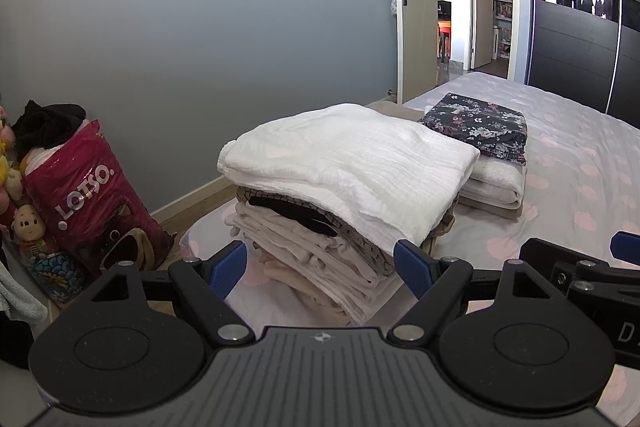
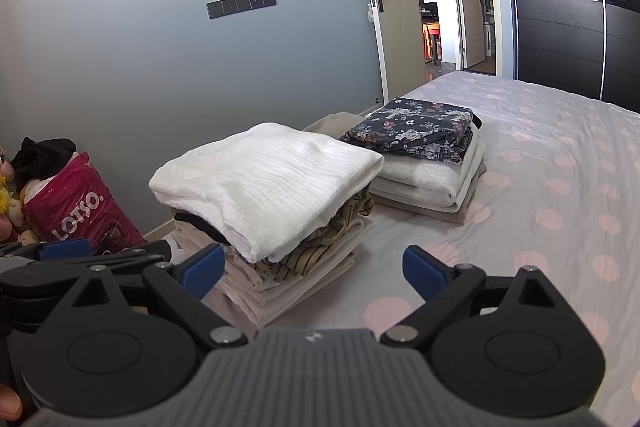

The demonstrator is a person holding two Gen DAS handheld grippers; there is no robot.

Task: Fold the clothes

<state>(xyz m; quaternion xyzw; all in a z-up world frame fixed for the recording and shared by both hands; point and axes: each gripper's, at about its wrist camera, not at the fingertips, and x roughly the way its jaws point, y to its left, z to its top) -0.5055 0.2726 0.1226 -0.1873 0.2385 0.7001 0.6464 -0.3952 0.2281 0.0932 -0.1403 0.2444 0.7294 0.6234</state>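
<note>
A stack of folded clothes (image 1: 320,239) stands on the bed, topped by a white textured garment (image 1: 352,163) (image 2: 264,183). Behind it sits a second folded pile with a dark floral garment (image 1: 476,121) (image 2: 412,133) on top of pale towels. My left gripper (image 1: 320,267) is open just in front of the near stack, with nothing between its blue fingers. My right gripper (image 2: 314,269) is open too and empty, at the stack's right front corner. Each gripper shows at the edge of the other's view.
The bed (image 2: 560,187) has a grey cover with pink dots, with open room to the right. A red LOTSO bag (image 1: 92,195) and plush toys (image 1: 28,227) stand on the floor at left. A grey wall, an open door (image 1: 416,7) and a dark wardrobe (image 1: 580,27) lie beyond.
</note>
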